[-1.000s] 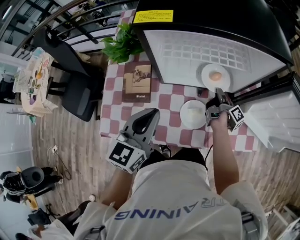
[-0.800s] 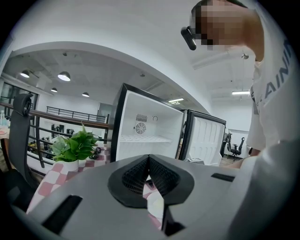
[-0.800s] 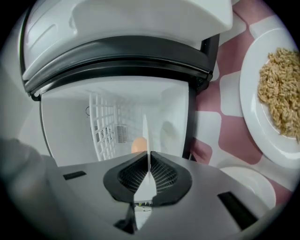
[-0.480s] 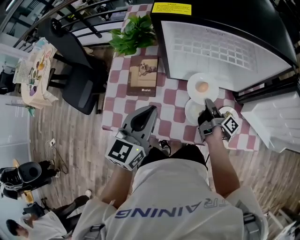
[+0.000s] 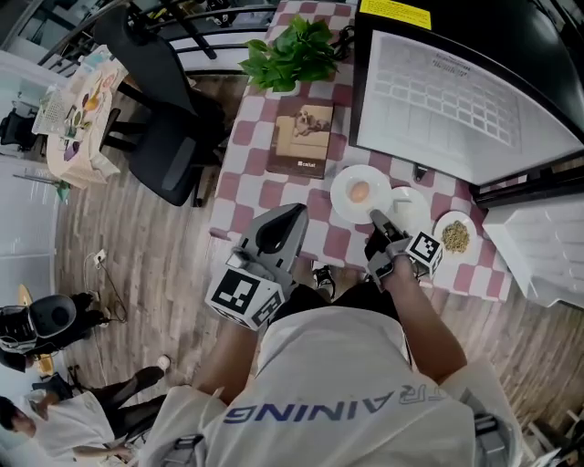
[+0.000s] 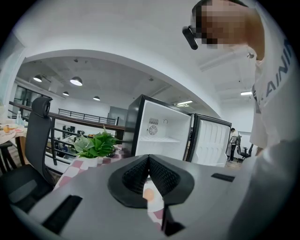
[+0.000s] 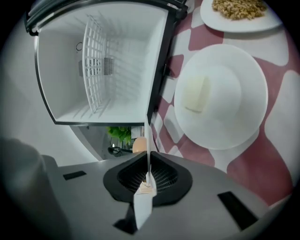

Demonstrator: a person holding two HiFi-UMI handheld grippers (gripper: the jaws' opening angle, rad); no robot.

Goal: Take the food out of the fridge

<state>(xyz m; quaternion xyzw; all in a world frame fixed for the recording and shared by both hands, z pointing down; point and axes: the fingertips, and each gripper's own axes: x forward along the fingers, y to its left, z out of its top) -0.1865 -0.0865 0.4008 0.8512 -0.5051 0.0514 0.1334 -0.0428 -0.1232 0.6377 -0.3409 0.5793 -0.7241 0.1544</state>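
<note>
A white plate (image 5: 351, 196) with a round orange-tan food (image 5: 360, 191) on it hangs over the checkered table (image 5: 260, 187), in front of the open fridge (image 5: 456, 91). My right gripper (image 5: 375, 219) is shut on its near rim. In the right gripper view, the rim shows as a thin white edge (image 7: 147, 140) between the jaws of my right gripper (image 7: 148, 163), with the food (image 7: 139, 144) behind it. My left gripper (image 5: 295, 215) is held above the table's near edge, shut and empty; in the left gripper view, my left gripper (image 6: 149, 161) faces the fridge (image 6: 164, 136).
A plate with a pale block (image 5: 410, 202) (image 7: 220, 96) and a plate of grains (image 5: 454, 235) (image 7: 241, 11) sit on the table to the right. A book (image 5: 306, 137) and a potted plant (image 5: 292, 50) lie further back. A black chair (image 5: 169, 119) stands left of the table.
My right gripper has drawn the plate with the round food out of the fridge and over the table, toward the left. The left gripper has shifted a little.
</note>
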